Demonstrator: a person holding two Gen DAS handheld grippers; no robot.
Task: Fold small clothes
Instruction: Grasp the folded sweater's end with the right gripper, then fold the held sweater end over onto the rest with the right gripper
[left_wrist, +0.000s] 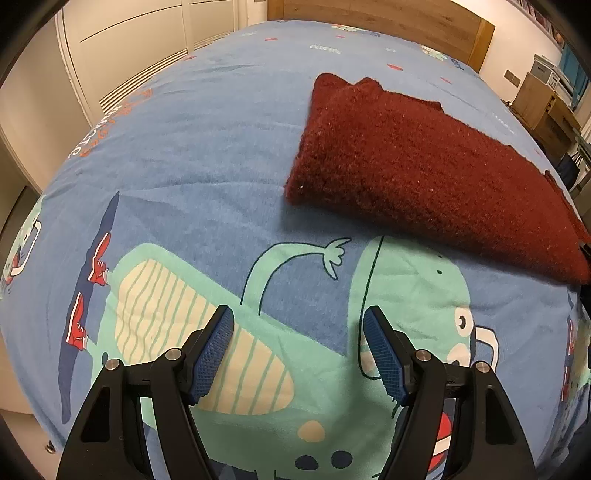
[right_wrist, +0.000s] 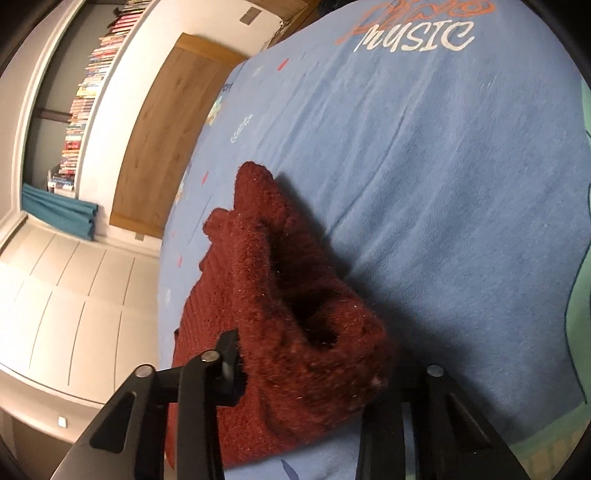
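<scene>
Lying on the blue bedsheet (left_wrist: 207, 155), the dark red knit (left_wrist: 424, 166) sits at about 2 o'clock in the left wrist view, folded into a thick wedge with a clean folded edge facing 9 o'clock. Left gripper (left_wrist: 299, 350) is at 6 o'clock, jaws spread wide, blue ribbed pads (left_wrist: 212, 354) bare, nothing between them; it is above the printed green dinosaur (left_wrist: 406, 280), well apart from the knit. That view shows the knit's whole outline; its right end runs out to 3 o'clock near the frame edge. Right wrist view is rolled sideways and gives the close-up the left lacks: the knit (right_wrist: 280, 332) fills the centre down to 6 o'clock, bunched, with a dark hollow between layers. Right gripper (right_wrist: 306, 373) has the knit between its fingers: one black finger (right_wrist: 229, 354) presses into the fabric at 7 o'clock; the other, at 5 o'clock, is mostly hidden behind the cloth. Pads not visible here, so contact on that side is unclear, but the cloth sits bunched and held across the gap. Right view only: "MUSIC" print (right_wrist: 413, 35) at 1 o'clock, wooden headboard (right_wrist: 166, 129) at 10 o'clock, bookshelf (right_wrist: 88, 92) further out toward 10, teal curtain (right_wrist: 59, 214) at 9. Left view only: white wardrobe doors (left_wrist: 129, 48) at 11 o'clock, wooden drawers (left_wrist: 543, 107) at 2.
</scene>
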